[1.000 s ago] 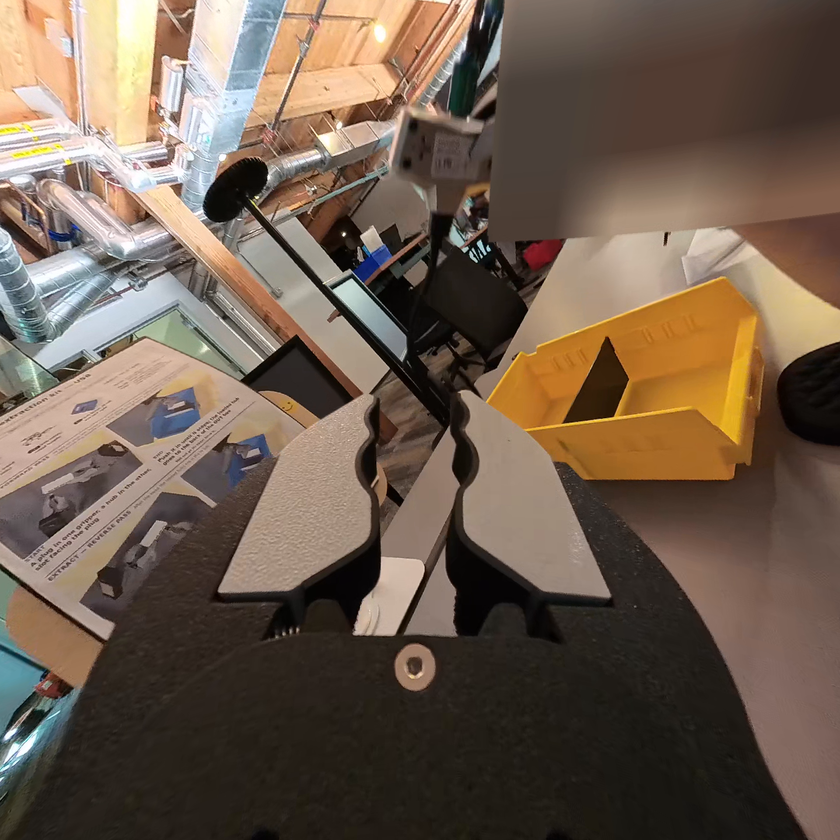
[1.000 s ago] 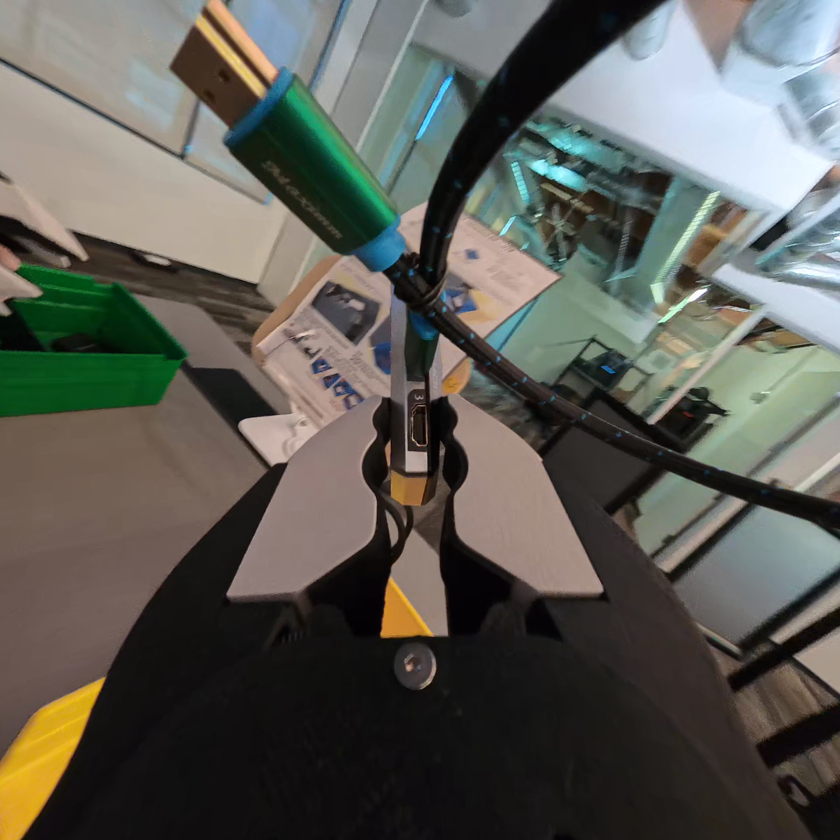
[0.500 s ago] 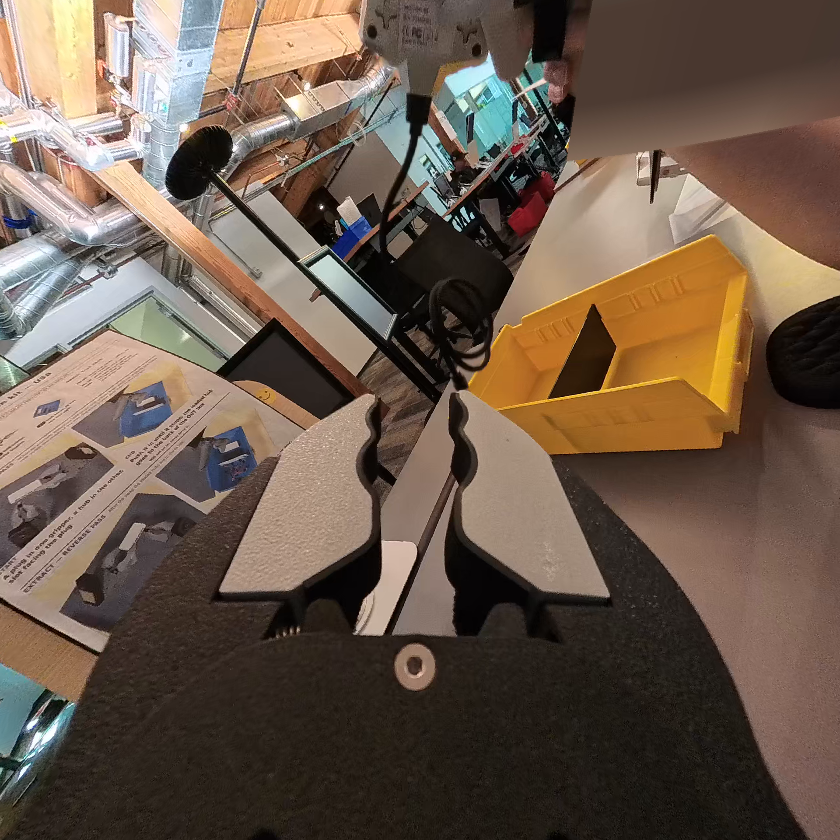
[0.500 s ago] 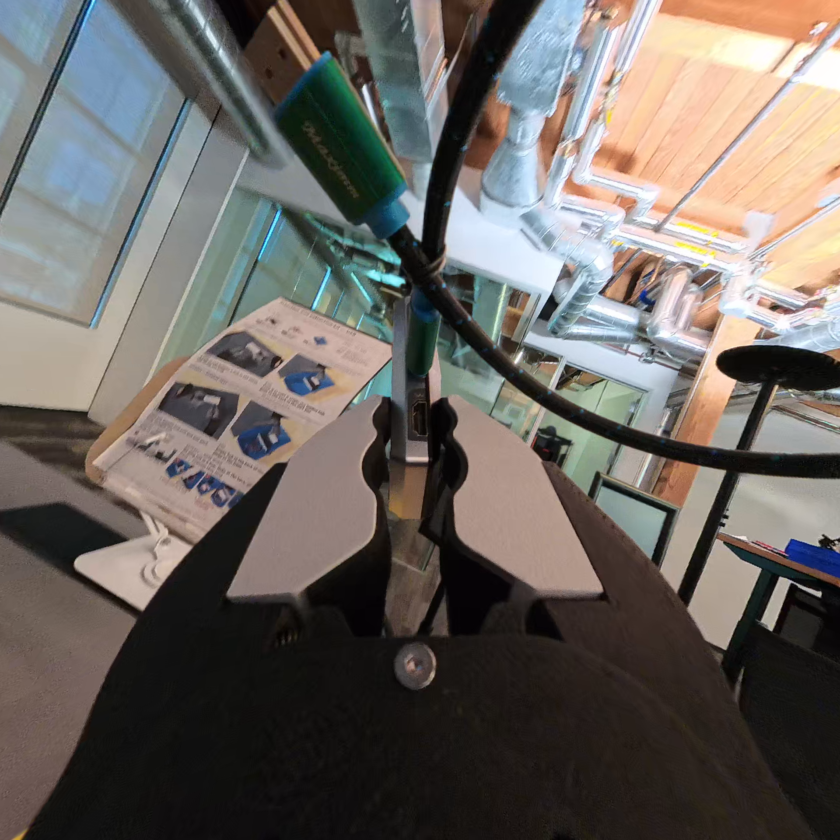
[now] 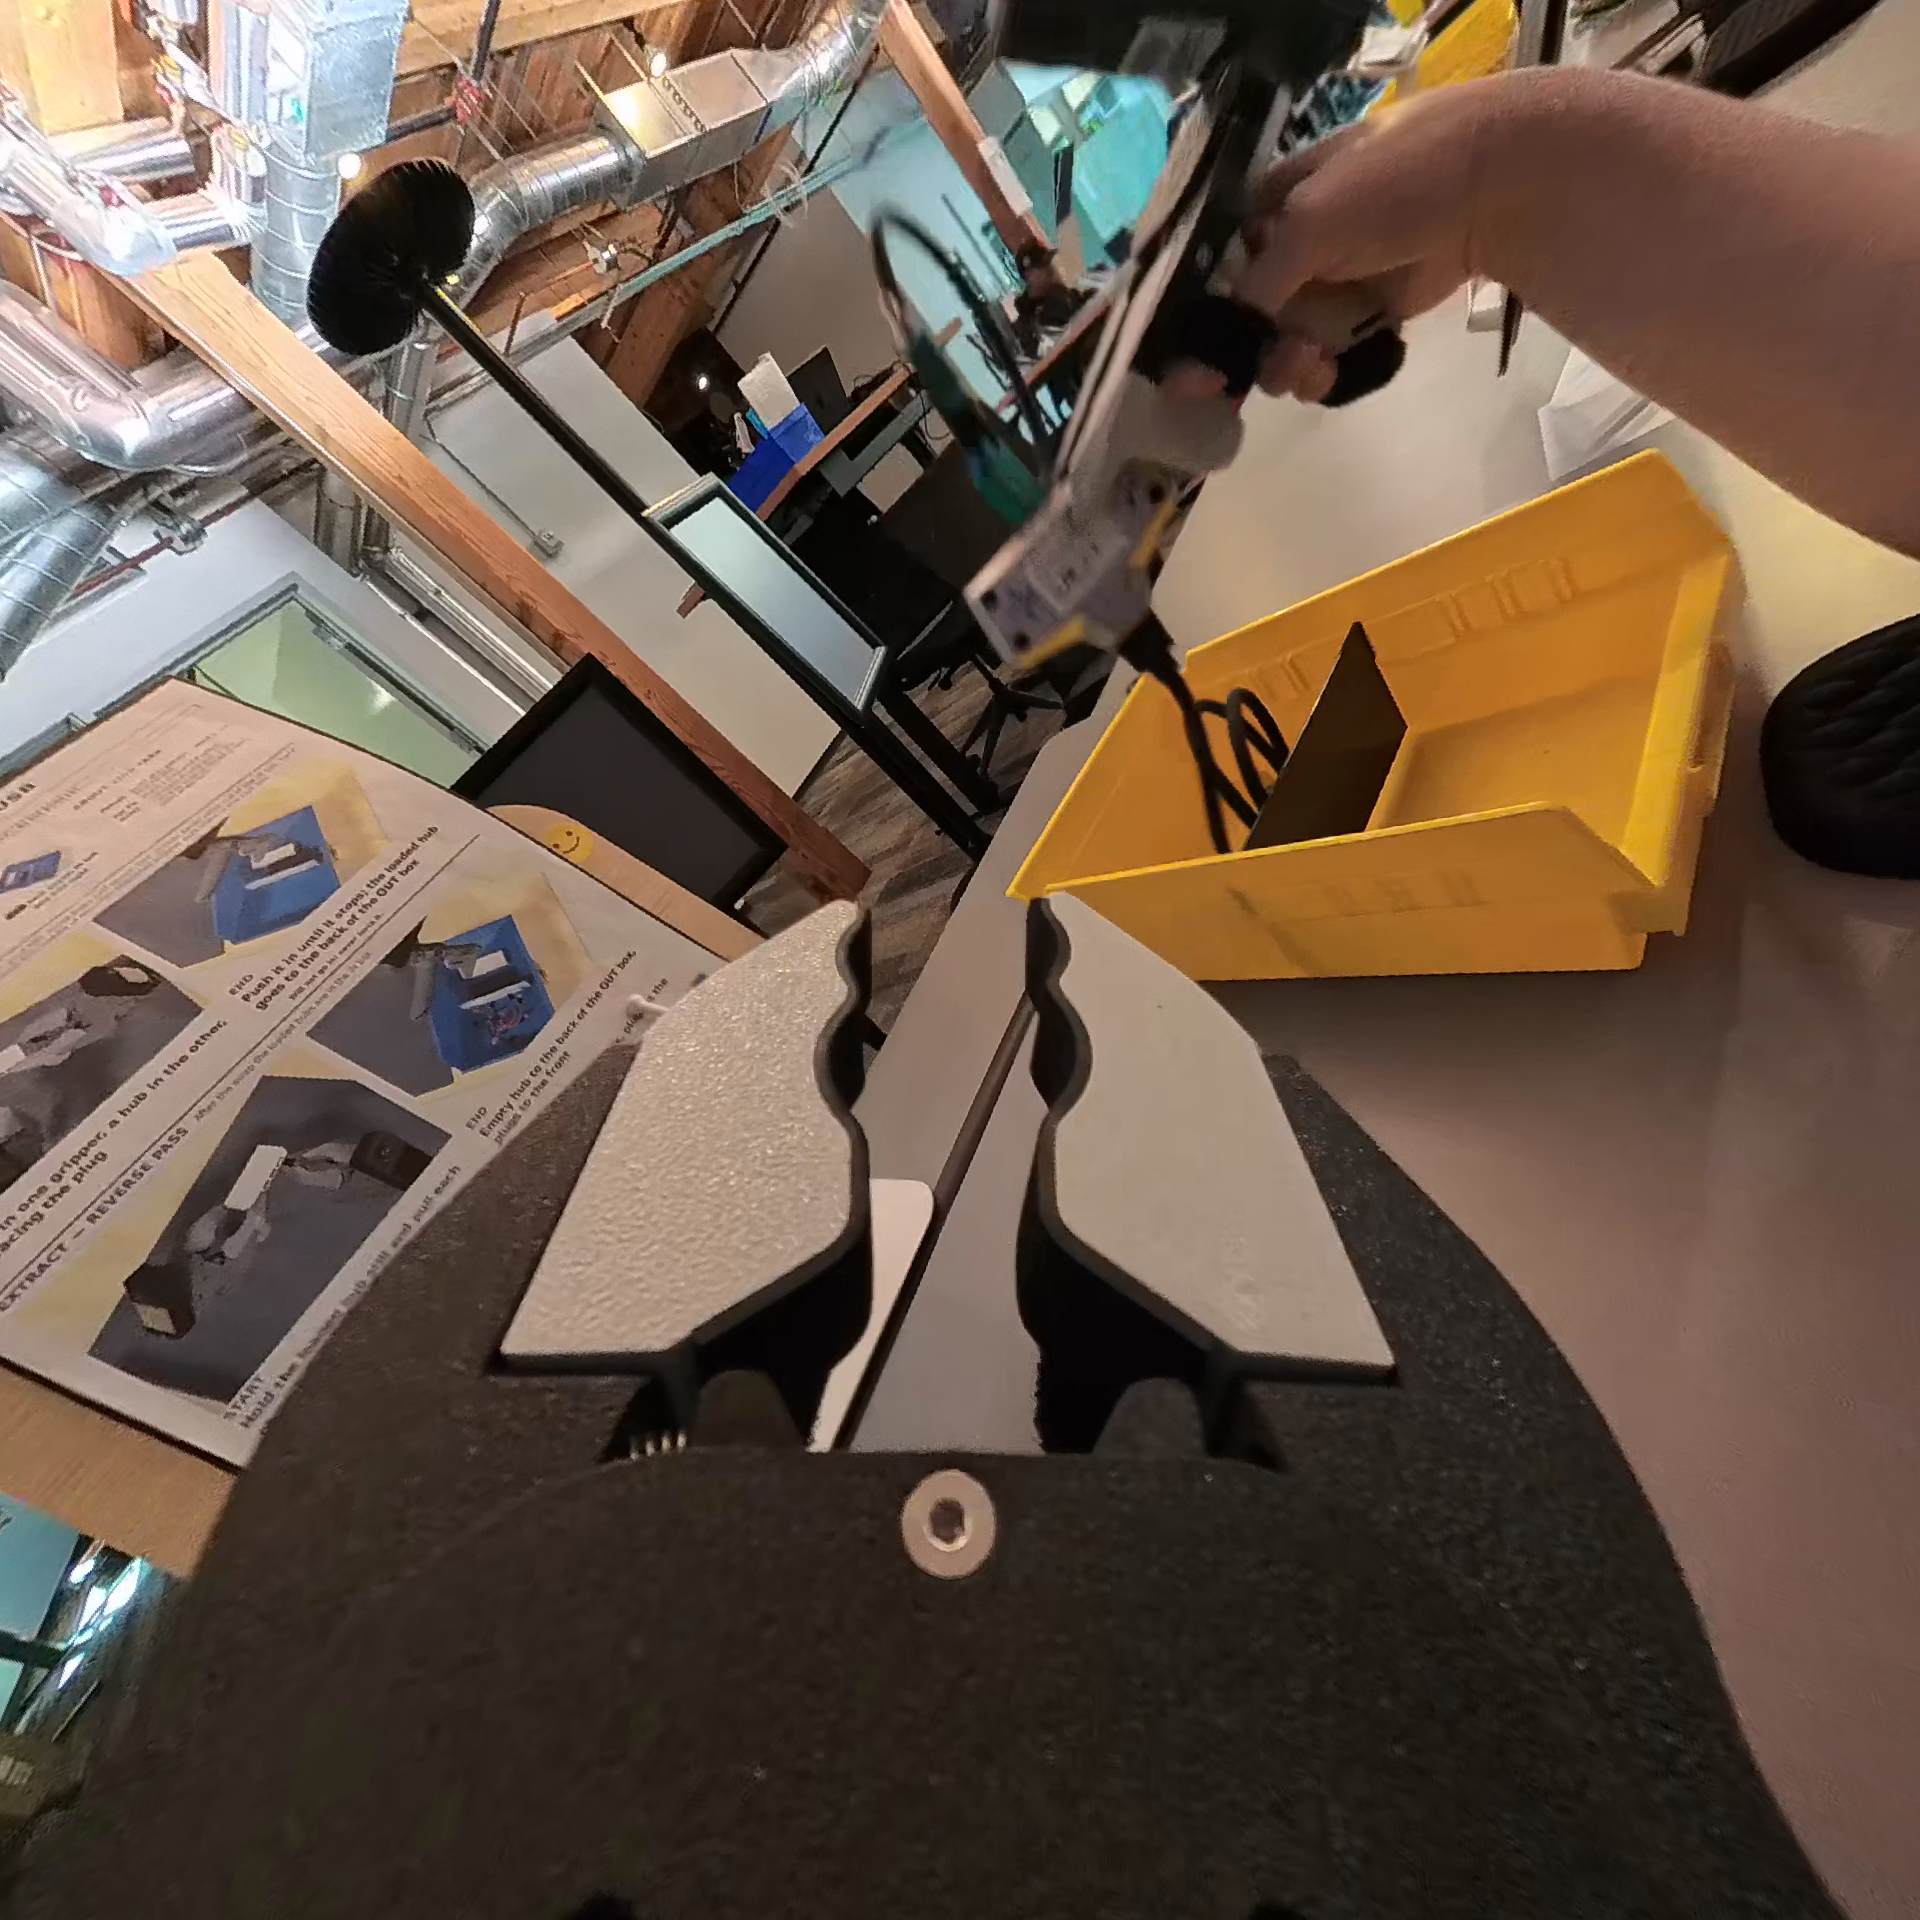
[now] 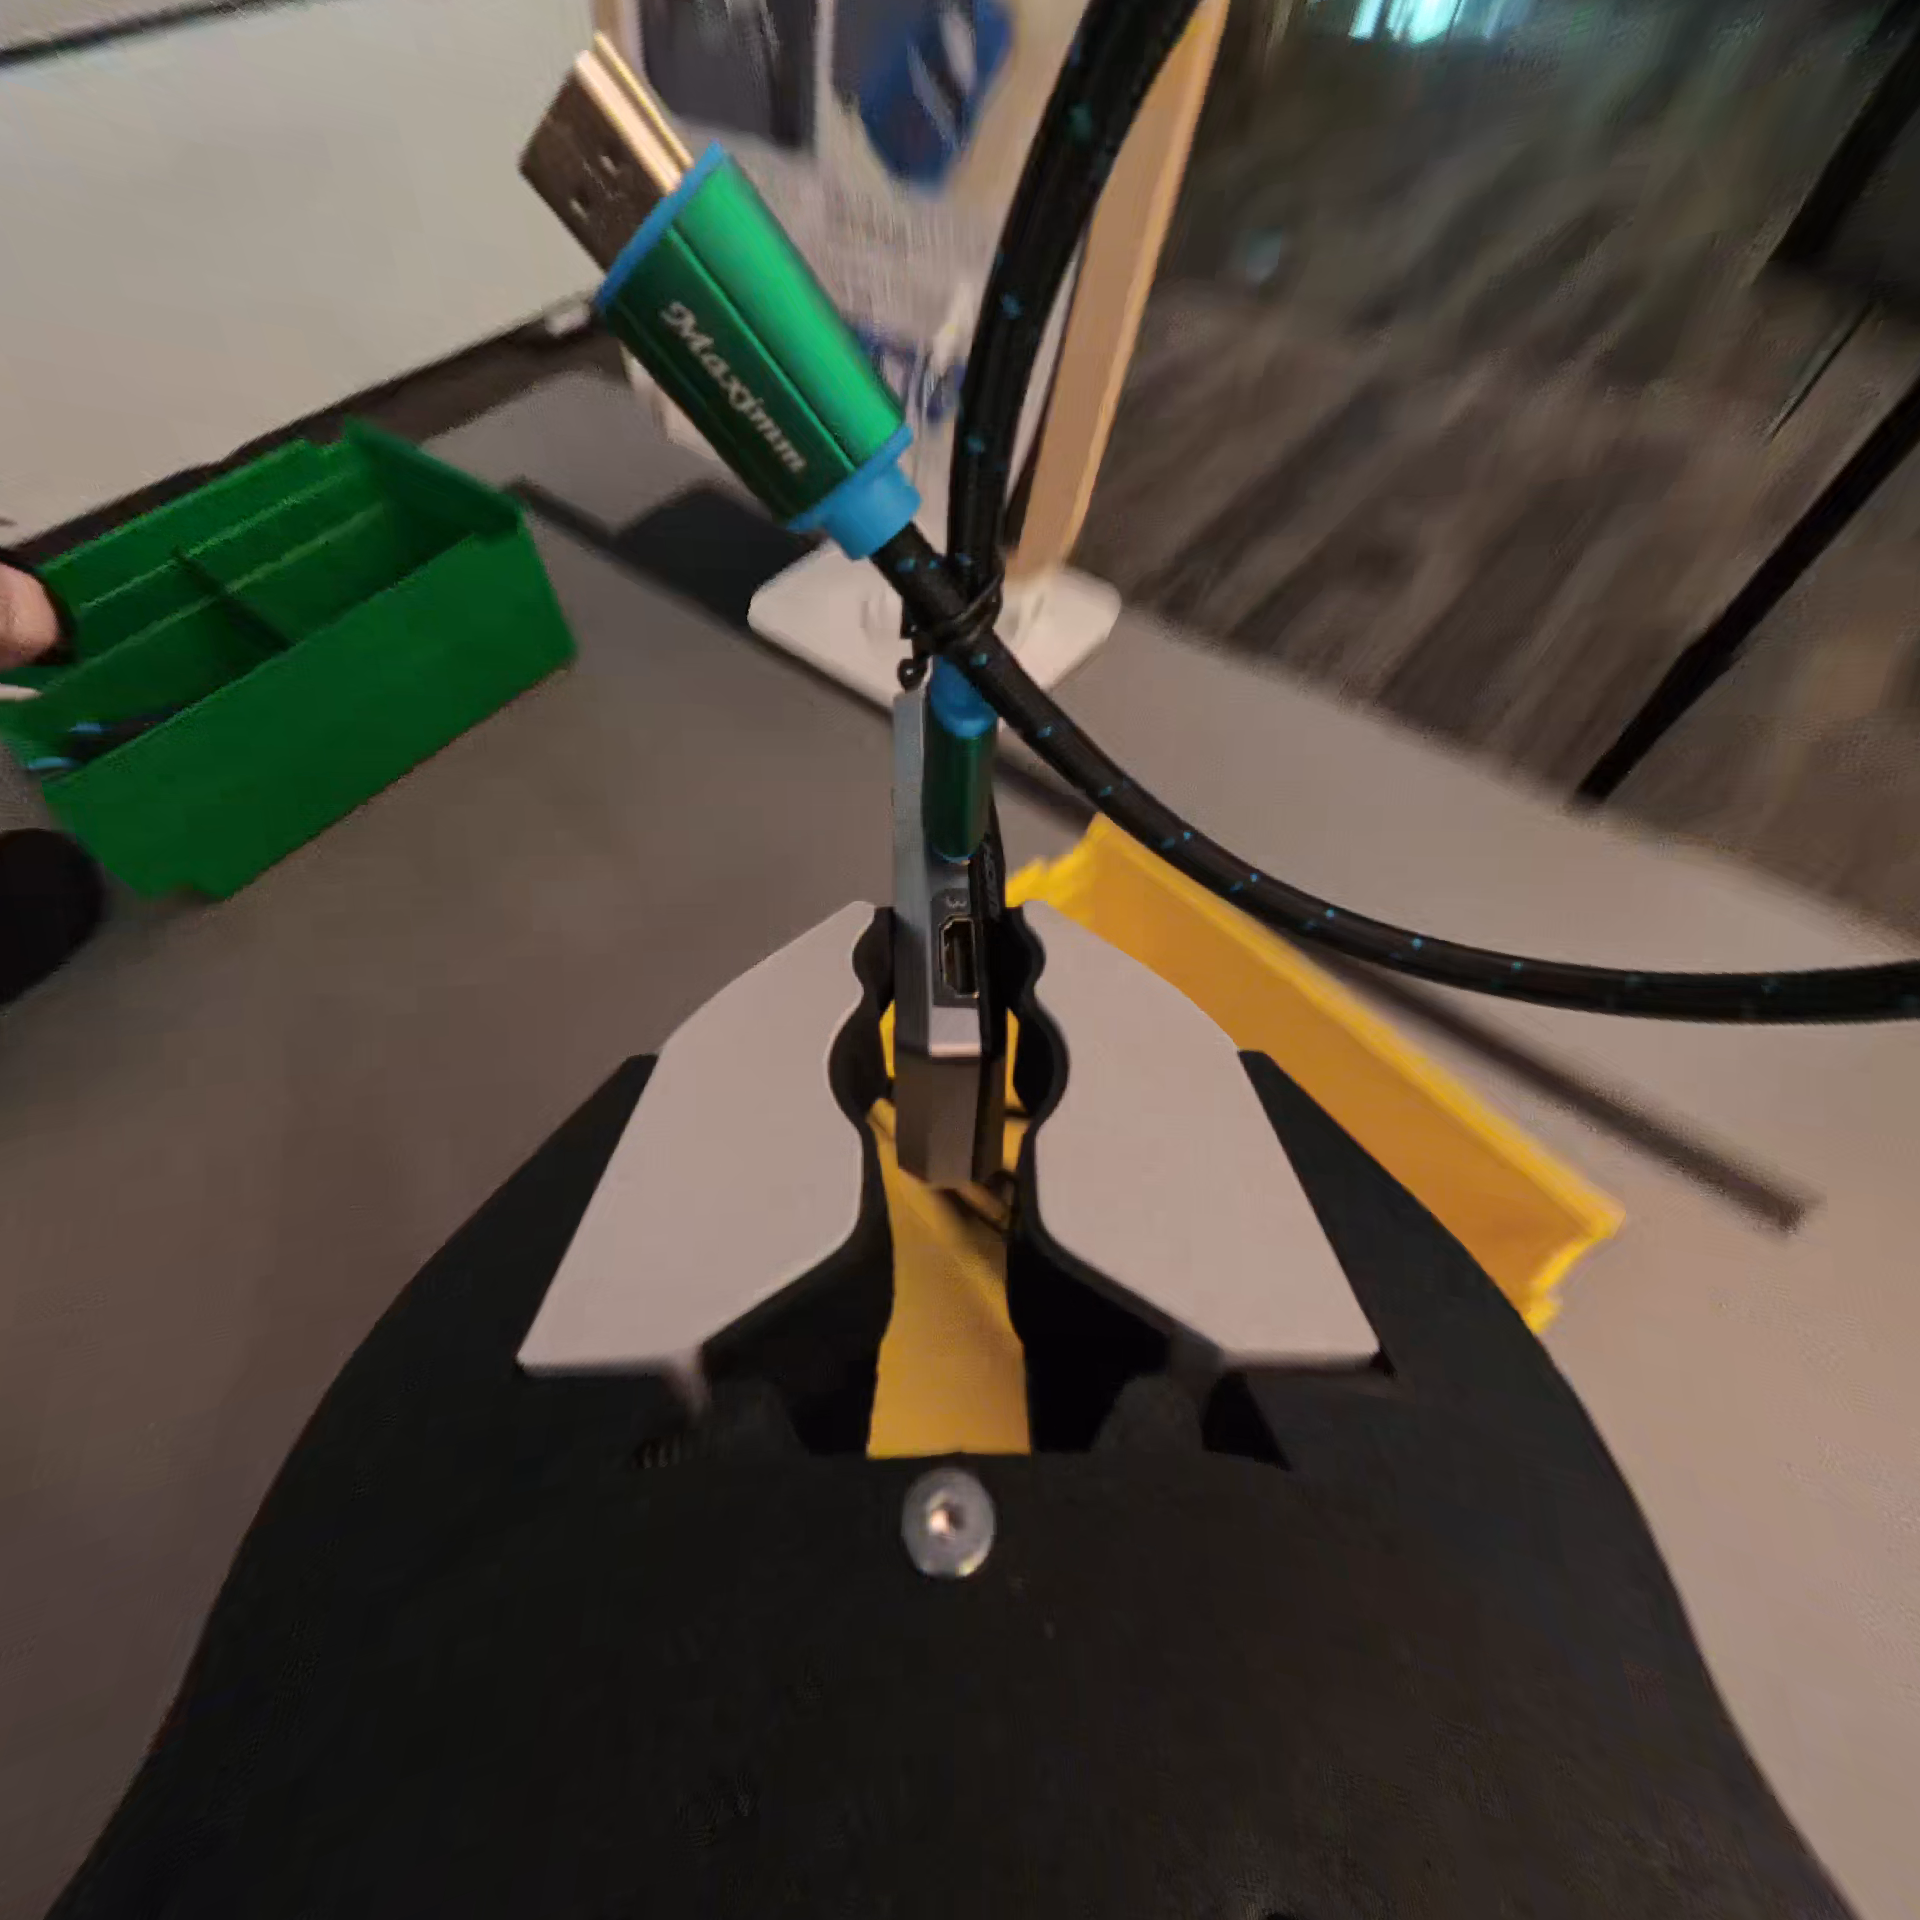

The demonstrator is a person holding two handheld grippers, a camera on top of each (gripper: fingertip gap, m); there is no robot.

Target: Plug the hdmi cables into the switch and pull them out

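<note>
Right wrist view: the right tool (image 6: pixel 948 971) is clamping its two grey fingers (image 6: pixel 748 1143) on the switch (image 6: pixel 940 1029), a slim grey metal box standing on edge between them, with one empty port facing the camera. A green-shelled plug (image 6: pixel 961 774) is sitting in the switch's far end. Its black braided cable (image 6: pixel 1299 904) is looping up and away to the right, tied by a thin wire twist to the cable's other end, whose green plug (image 6: pixel 748 364) with blue collars and a gold-coloured tip is hanging free in the air, pointing up and left. Below the tool a yellow bin (image 6: pixel 1320 1049) is lying on the grey table (image 6: pixel 416 1039); a green bin (image 6: pixel 281 644) is standing well apart at the left.

Left wrist view: the left tool (image 5: pixel 945 961) is standing with its fingers apart and holding nothing. Farther off, a person's hand (image 5: pixel 1382 208) is carrying the right tool above the yellow bin (image 5: pixel 1455 790), into which a thin black cord (image 5: pixel 1216 748) is hanging. An instruction poster (image 5: pixel 260 997) is propped at the left.
</note>
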